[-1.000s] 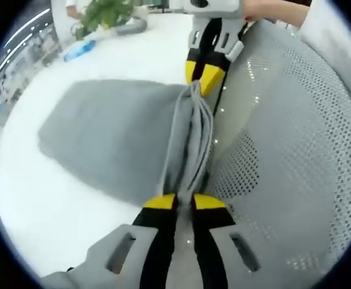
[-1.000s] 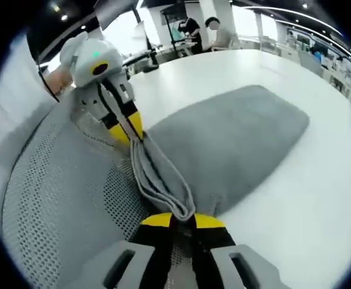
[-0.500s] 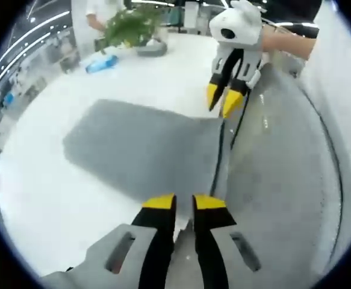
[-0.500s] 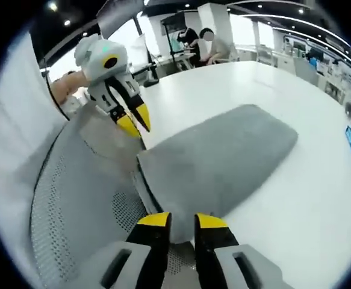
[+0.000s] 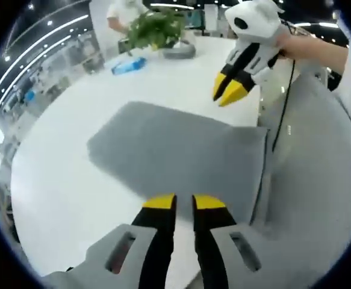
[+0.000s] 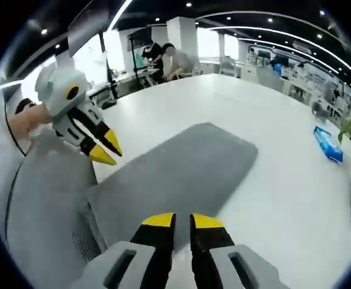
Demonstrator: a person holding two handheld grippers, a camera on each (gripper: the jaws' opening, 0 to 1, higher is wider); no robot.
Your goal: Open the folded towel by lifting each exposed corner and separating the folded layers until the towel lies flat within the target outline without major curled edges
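- On the far left of the left gripper view, a blue packet [image 5: 128, 65] and a green plant [image 5: 157, 29] sit at the far edge of the white counter [image 5: 55, 162], well apart from the work.
- At the centre, the grey towel [image 5: 175, 156] lies on the counter as a smooth rectangle, with its near edge close to the counter's near edge and to the mesh chair back [image 5: 319, 198].
- The left gripper [image 5: 183, 201] hovers over the towel's near edge, its yellow-tipped jaws slightly parted and empty.
- To the right, the right gripper [image 5: 230, 95] hangs in the air above the towel's near-right corner, jaws a little apart and grasping nothing, a hand [image 5: 313, 48] behind it.
- In the right gripper view, the towel [image 6: 175, 174] runs away from the right gripper [image 6: 182, 221] towards the far side of the counter [image 6: 271, 120]; the left gripper [image 6: 106, 150] is raised over the towel's left side, clear of the cloth.
- Judged from this, both grippers are between grasps: the towel looks even, but whether a fold remains cannot be told, and no target outline is visible.
- The next move likely calls for finding an exposed corner at the near edge, pinching only the top layer and lifting it away.
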